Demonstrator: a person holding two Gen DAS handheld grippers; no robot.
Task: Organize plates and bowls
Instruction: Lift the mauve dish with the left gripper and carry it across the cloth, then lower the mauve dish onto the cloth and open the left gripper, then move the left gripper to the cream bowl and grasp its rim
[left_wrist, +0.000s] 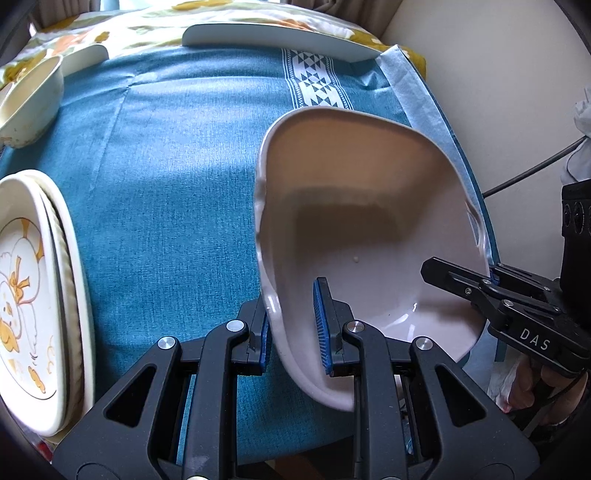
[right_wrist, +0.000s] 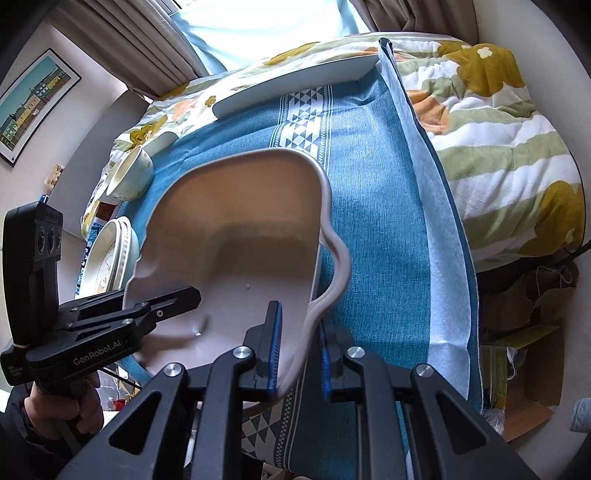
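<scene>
Two grippers held one pale pink dish (left_wrist: 369, 229) between them, over the blue cloth (left_wrist: 166, 184). The left gripper (left_wrist: 293, 325) had its jaws clamped on the dish's near left rim; the right gripper (right_wrist: 295, 350) had its jaws clamped on the wavy right rim. The dish sat tilted, its far edge raised. Left of the dish lay the stacked patterned plates (left_wrist: 33, 295) and, farther off, a cream bowl (left_wrist: 33, 103). Each grip looked thin, right at the lip, so if one hand pulled ahead, the glazed rim might slip free and the dish drop.
</scene>
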